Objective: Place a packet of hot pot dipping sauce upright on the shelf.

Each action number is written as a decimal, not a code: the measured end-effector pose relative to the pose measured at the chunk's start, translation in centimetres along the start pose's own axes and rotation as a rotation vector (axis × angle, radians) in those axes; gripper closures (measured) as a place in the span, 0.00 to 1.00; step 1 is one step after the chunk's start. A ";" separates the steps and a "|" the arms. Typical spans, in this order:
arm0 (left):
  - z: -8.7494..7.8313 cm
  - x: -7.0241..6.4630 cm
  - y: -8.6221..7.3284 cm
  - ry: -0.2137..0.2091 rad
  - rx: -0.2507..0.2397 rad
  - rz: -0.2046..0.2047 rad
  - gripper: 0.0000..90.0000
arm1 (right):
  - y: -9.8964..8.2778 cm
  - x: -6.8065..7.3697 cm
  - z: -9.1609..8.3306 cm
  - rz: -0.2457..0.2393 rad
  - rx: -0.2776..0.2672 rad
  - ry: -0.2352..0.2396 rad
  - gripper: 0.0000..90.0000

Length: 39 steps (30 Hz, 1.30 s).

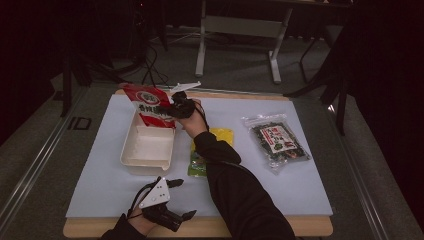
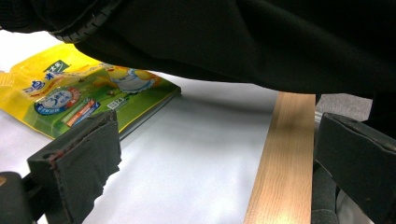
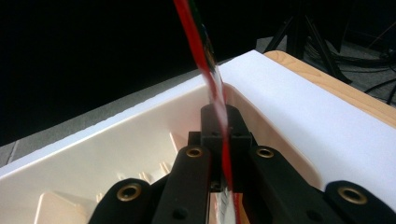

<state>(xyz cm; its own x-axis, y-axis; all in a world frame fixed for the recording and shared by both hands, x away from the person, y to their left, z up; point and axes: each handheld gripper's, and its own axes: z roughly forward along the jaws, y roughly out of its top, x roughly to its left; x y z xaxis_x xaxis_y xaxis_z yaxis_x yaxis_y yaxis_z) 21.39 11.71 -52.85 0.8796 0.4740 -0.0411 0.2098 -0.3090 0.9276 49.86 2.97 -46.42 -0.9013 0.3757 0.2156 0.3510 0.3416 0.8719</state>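
My right gripper [image 1: 172, 108] is shut on a red snack packet [image 1: 150, 106] and holds it upright over the far end of a white tray [image 1: 131, 159]. In the right gripper view the red snack packet [image 3: 198, 42] runs edge-on between the closed jaws, with the white tray [image 3: 116, 144] below. My left gripper [image 1: 186, 199] rests near the table's front edge, open, with nothing between its fingers [image 2: 79, 158]. A yellow-green packet [image 1: 221, 136] lies flat under the right forearm; the yellow-green packet [image 2: 70, 95] also lies ahead of the left jaw.
A clear bag of dark seaweed snack [image 1: 276, 141] lies on the white mat [image 1: 300, 185] at the right. The wooden table edge [image 2: 282, 163] runs beside the left gripper. Table legs and cables stand on the floor beyond.
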 end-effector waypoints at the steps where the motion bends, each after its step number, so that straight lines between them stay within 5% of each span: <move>1: 0.0 0.0 0.0 -0.001 -0.001 -0.001 0.02 | 0.0 0.0 0.0 0.006 0.000 0.001 1.00; 14: 0.0 0.1 0.0 -0.004 0.000 -0.005 0.02 | -0.5 -0.1 0.3 0.051 -0.015 0.018 1.00; 17: 0.0 0.1 0.0 -0.005 -0.001 -0.007 0.02 | -0.2 0.5 0.3 0.015 -0.019 -0.004 1.00; 21: -0.1 0.1 0.0 -0.006 0.000 -0.004 0.02 | -0.3 0.4 0.2 0.038 -0.060 0.002 1.00; 27: -0.1 0.1 0.0 -0.007 -0.001 -0.002 0.02 | -1.3 -0.2 0.7 0.060 -0.009 -0.008 0.98; 29: -0.1 0.1 0.0 -0.007 0.001 -0.003 0.02 | -1.3 -0.4 0.6 0.065 0.034 -0.007 0.83; 30: -0.1 0.1 0.0 -0.007 0.001 -0.003 0.02 | -1.3 -0.4 0.6 0.065 0.034 -0.007 0.83; 39: 0.2 0.1 0.0 -0.008 0.009 0.003 0.02 | -1.1 0.0 -3.0 0.012 0.052 -0.068 0.78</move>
<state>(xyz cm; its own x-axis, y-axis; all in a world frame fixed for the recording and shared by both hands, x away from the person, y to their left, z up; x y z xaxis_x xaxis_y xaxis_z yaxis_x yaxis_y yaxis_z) 21.52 11.58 -52.97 0.8835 0.4665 -0.0416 0.2114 -0.3178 0.9243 48.76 -0.01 -46.04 -0.8781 0.4372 0.1944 0.3764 0.3804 0.8448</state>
